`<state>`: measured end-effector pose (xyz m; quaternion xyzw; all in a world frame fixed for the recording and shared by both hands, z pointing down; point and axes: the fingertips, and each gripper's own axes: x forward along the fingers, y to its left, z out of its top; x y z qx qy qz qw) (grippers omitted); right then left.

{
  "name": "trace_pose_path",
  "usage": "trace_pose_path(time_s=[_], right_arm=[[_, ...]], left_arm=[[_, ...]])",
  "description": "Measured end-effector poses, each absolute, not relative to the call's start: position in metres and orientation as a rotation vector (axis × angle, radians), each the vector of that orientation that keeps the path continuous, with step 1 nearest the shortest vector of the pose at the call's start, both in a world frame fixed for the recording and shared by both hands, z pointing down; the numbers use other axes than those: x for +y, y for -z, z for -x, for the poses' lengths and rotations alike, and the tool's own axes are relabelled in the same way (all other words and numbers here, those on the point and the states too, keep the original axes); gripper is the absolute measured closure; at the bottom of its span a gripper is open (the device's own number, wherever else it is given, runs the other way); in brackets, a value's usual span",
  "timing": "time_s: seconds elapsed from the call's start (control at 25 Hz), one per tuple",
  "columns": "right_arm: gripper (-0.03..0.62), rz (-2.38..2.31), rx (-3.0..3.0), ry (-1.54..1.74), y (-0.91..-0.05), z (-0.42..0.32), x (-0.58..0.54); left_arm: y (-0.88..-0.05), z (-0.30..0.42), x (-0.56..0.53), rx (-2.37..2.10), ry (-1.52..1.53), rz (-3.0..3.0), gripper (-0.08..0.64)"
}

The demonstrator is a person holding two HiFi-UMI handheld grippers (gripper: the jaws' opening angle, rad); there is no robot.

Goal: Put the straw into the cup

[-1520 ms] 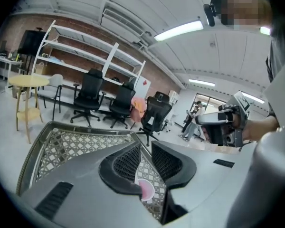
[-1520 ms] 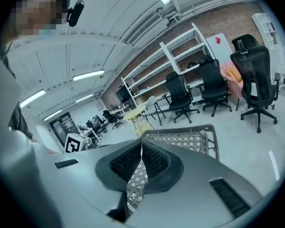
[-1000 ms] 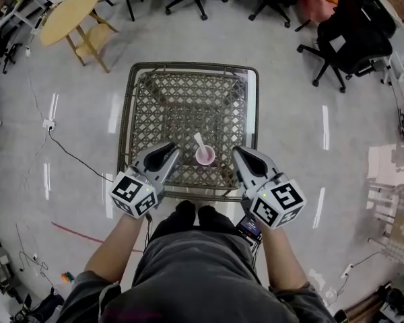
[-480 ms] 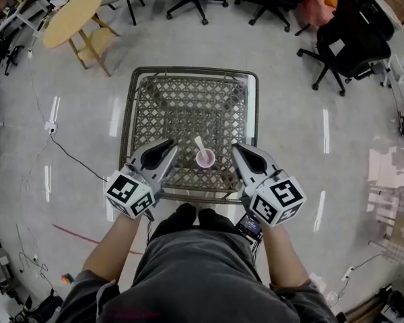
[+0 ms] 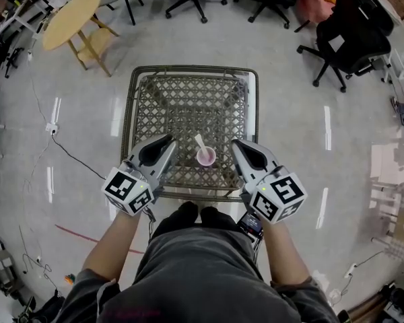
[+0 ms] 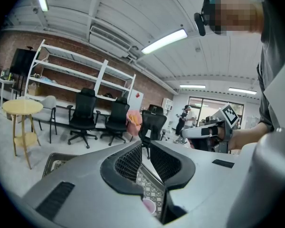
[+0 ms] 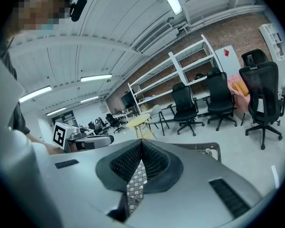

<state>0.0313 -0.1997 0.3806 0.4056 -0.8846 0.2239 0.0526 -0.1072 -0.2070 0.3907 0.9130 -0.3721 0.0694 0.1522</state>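
Note:
A small pink cup (image 5: 205, 156) stands on the glass-topped wicker table (image 5: 188, 68) near its front edge. A white straw (image 5: 199, 142) sticks out of the cup and leans to the far left. My left gripper (image 5: 168, 140) hovers left of the cup, its jaws a narrow gap apart with nothing between them. My right gripper (image 5: 238, 145) hovers right of the cup, shut and empty. In the left gripper view the cup (image 6: 148, 205) shows below the left gripper (image 6: 145, 144). In the right gripper view the right gripper (image 7: 141, 141) has its tips touching.
A round yellow side table (image 5: 71, 9) stands at the far left. Black office chairs (image 5: 353, 29) ring the back and right. Cables (image 5: 67, 150) lie on the shiny floor at left. The person stands at the table's front edge.
My left gripper has drifted slightly left and back toward the person. The cup, the straw and the right gripper stay where they were.

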Motion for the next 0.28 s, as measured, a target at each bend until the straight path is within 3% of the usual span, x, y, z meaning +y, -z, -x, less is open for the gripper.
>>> trace_pose_path(time_s=[0.28], right_arm=[[0.578, -1.234, -2.695, -0.677, -0.3784, -0.028, -0.1944]], left_arm=[[-0.3886, 0.11, -0.2017, -1.073, -0.188, -2.623, 0.5]])
